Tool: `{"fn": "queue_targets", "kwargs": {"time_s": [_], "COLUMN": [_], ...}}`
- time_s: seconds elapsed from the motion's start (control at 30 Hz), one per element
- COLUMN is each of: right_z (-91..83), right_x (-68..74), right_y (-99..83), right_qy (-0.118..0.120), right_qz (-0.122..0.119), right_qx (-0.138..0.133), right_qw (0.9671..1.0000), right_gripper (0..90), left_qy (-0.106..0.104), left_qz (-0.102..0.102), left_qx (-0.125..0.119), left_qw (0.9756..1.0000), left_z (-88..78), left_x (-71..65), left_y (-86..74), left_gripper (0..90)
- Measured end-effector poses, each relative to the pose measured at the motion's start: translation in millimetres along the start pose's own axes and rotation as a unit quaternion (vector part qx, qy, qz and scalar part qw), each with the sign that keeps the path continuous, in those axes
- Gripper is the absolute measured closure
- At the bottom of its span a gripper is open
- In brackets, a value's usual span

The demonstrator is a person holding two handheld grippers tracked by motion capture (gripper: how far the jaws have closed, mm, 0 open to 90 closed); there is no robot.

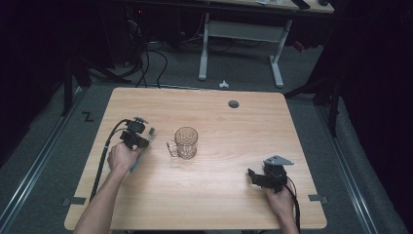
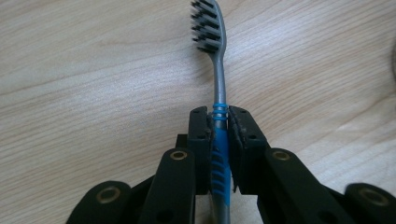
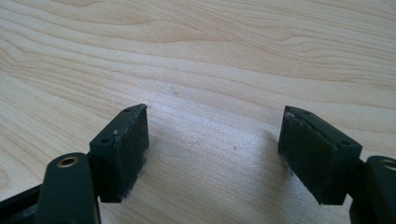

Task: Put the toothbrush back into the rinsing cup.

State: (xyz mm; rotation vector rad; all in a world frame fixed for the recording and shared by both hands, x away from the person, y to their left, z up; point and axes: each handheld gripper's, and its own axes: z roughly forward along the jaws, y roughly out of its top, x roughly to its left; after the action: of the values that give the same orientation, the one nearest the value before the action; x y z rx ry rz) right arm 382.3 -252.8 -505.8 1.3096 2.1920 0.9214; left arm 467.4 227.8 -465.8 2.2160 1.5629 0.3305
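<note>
Forearms enter the high view from below; the left gripper (image 1: 135,136) lies left of the glass mug (image 1: 185,143), holding a toothbrush (image 1: 146,144) just beside that mug. Farther right of the mug, the right gripper (image 1: 258,178) rests on the table (image 1: 219,204).

Left gripper view: both jaws clamp the toothbrush's blue grip, bristles ahead.

Right gripper view: jaws gape wide over bare wood.

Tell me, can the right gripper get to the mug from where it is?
Probably yes. The right gripper is open and empty, and bare table lies between it and the mug. The left gripper, shut on the toothbrush, sits on the mug's far side.
</note>
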Motion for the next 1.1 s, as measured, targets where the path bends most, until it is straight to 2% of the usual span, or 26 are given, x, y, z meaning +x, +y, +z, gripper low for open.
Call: {"fn": "queue_targets", "kwargs": {"time_s": [0.3, 0.53, 0.7, 0.93, 1.1], "right_z": [0.0, -0.1, -0.1, -0.2, -0.1], "right_x": [0.0, 0.0, 0.0, 0.1, 0.0], "right_y": [0.0, 0.0, -0.1, -0.1, -0.1], "right_qy": [0.000, 0.000, -0.001, -0.001, -0.001], "right_qz": [0.000, 0.000, 0.001, 0.001, 0.001], "right_qx": [0.000, 0.000, 0.000, 0.000, 0.000], "right_qw": [1.0000, 1.0000, 1.0000, 1.0000, 1.0000], "right_gripper": [24.7, 24.6, 24.6, 24.6, 24.6], "left_qy": [-0.014, -0.027, -0.028, -0.042, -0.050], "left_qz": [0.012, 0.013, 0.017, 0.014, 0.021], "left_qx": [-0.026, -0.039, -0.046, -0.071, -0.086], "left_qw": [0.9995, 0.9988, 0.9984, 0.9965, 0.9948], "left_z": [-22.6, -33.2, -39.8, -54.7, -63.1], "left_x": [-5.5, -7.5, -8.8, -10.5, -13.7], "left_y": [-1.3, -2.2, -3.2, -6.2, -8.4], "left_gripper": [80.0, 79.8, 79.8, 79.8, 79.8]}}
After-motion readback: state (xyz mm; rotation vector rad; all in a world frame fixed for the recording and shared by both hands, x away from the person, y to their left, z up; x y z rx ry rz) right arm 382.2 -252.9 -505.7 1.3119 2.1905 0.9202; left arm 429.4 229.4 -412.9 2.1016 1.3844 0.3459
